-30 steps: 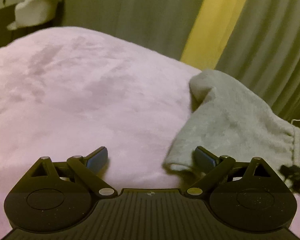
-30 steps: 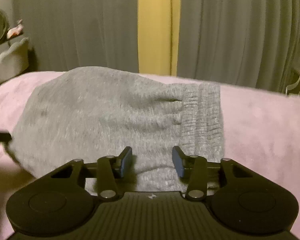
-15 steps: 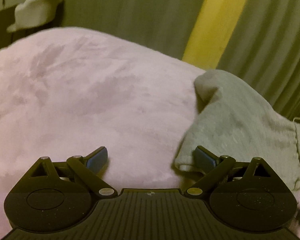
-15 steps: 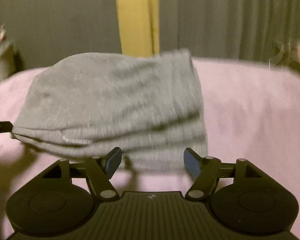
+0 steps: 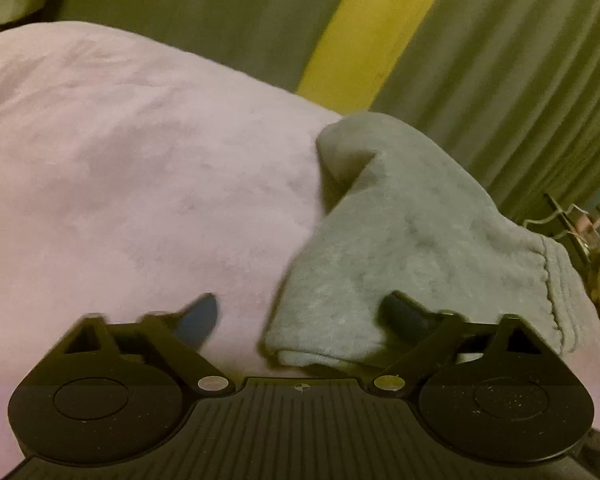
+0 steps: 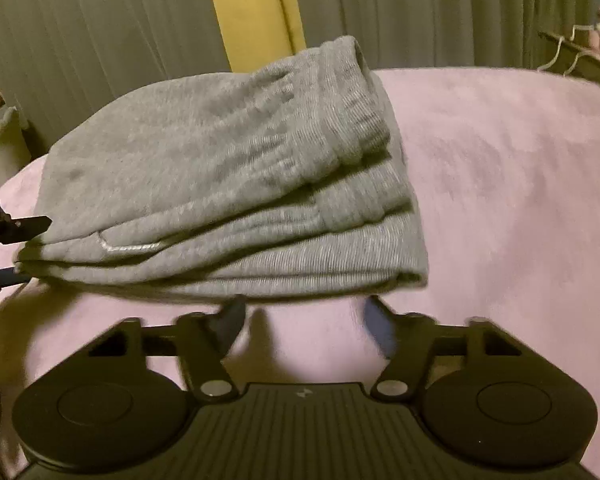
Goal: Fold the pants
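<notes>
Grey sweatpants (image 6: pixel 240 184) lie folded in a layered stack on the pink blanket (image 6: pixel 500 200), waistband on top at the right. My right gripper (image 6: pixel 305 324) hovers just in front of the stack's near edge; its jaws are closing with nothing between them. My left gripper (image 5: pixel 300 320) is at the stack's left end. A corner of the sweatpants (image 5: pixel 400 240) lies between its jaws, which are closing, with the left finger still clear of the cloth. The left gripper (image 6: pixel 18 252) also shows at the left edge of the right wrist view.
The pink blanket (image 5: pixel 120 160) covers a bed and spreads wide to the left. Grey-green curtains (image 6: pixel 100 40) with a yellow strip (image 6: pixel 252 12) hang behind. A wire rack (image 6: pixel 572 52) stands at the far right, and a pale object (image 6: pixel 0 148) at the far left.
The right gripper has drawn back off the pants, which now lie folded over in front of it. The left gripper has tipped down towards the pants' corner, and its jaws have narrowed.
</notes>
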Action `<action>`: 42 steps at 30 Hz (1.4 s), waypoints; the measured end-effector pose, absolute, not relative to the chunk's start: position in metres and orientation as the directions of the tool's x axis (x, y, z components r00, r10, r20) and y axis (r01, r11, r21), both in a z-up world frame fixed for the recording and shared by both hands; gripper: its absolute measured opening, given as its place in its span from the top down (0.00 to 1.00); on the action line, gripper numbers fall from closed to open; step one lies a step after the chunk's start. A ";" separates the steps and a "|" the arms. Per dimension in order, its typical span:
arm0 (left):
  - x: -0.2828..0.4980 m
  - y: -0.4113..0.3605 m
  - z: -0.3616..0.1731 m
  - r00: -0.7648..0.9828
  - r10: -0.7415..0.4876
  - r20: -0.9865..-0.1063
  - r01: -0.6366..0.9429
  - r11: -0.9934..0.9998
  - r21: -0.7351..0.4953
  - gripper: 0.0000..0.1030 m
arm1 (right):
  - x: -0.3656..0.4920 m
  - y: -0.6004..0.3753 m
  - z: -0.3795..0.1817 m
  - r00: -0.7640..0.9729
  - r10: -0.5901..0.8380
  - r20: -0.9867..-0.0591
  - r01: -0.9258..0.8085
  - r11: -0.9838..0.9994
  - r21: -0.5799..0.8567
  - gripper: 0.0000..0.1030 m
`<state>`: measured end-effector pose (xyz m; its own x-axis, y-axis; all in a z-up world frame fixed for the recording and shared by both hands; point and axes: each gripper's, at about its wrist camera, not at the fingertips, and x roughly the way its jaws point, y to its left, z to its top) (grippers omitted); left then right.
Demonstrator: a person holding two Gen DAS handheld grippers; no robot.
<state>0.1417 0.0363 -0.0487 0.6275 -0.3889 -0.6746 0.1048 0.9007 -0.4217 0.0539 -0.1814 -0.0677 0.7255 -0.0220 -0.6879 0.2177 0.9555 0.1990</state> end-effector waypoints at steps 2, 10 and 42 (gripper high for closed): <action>0.141 0.038 -0.051 0.602 -0.438 -0.668 0.100 0.871 -0.480 0.42 | 0.059 -0.185 -0.066 0.727 -0.031 -0.686 0.226 0.954 0.196 0.58; 0.125 0.025 -0.046 0.611 -0.365 -0.702 0.101 0.916 -0.389 0.46 | 0.068 -0.193 -0.063 0.735 -0.044 -0.677 0.237 0.952 0.195 0.63; 0.053 0.022 -0.012 0.589 -0.070 -0.805 -0.047 0.992 -0.120 0.06 | -0.010 -0.109 0.027 0.651 -0.090 -0.754 0.146 0.989 0.007 0.00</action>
<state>0.0531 0.0219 -0.0118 0.5886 -0.0695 -0.8054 -0.0471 0.9917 -0.1200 -0.0101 -0.1093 0.0270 0.6508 -0.0902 -0.7539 0.1457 0.9893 0.0074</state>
